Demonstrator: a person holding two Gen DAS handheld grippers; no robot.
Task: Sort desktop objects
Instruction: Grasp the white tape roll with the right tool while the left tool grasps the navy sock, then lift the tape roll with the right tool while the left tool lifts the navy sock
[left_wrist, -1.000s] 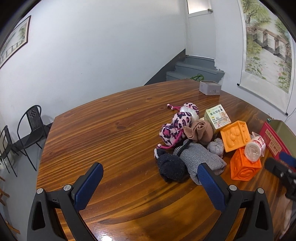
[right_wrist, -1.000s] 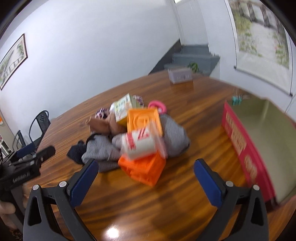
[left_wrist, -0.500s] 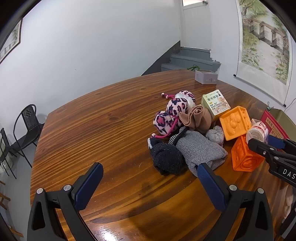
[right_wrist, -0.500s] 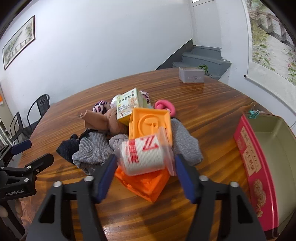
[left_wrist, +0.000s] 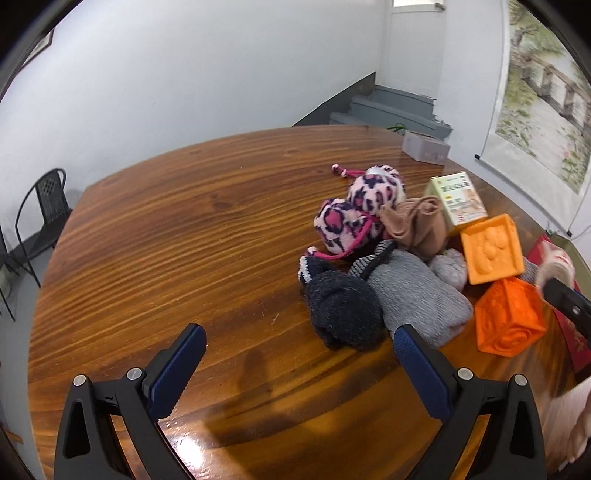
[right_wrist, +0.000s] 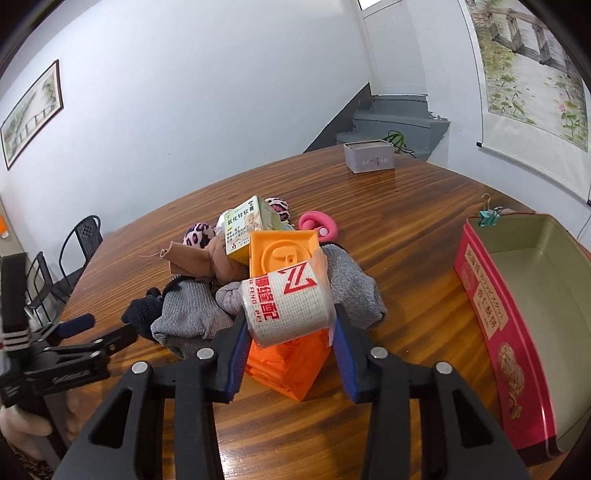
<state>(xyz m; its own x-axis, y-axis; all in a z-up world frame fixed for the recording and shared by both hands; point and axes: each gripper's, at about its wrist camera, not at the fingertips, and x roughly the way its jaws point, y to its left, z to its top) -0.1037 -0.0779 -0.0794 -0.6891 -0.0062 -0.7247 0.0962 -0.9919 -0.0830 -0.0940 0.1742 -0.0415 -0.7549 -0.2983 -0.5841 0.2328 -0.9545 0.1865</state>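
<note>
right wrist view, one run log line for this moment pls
right gripper: shut on white bandage roll with red print | left gripper: open, empty | red rectangular tin: open

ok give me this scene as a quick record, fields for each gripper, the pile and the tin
right gripper: shut on the white bandage roll, above the orange blocks
left gripper: open, holding nothing, over bare table
pile: socks, leopard plush, green box, two orange blocks
red tin: open, nothing visible inside, right of the pile

Both grippers have black frames, silver screws and blue-padded jaws.
</note>
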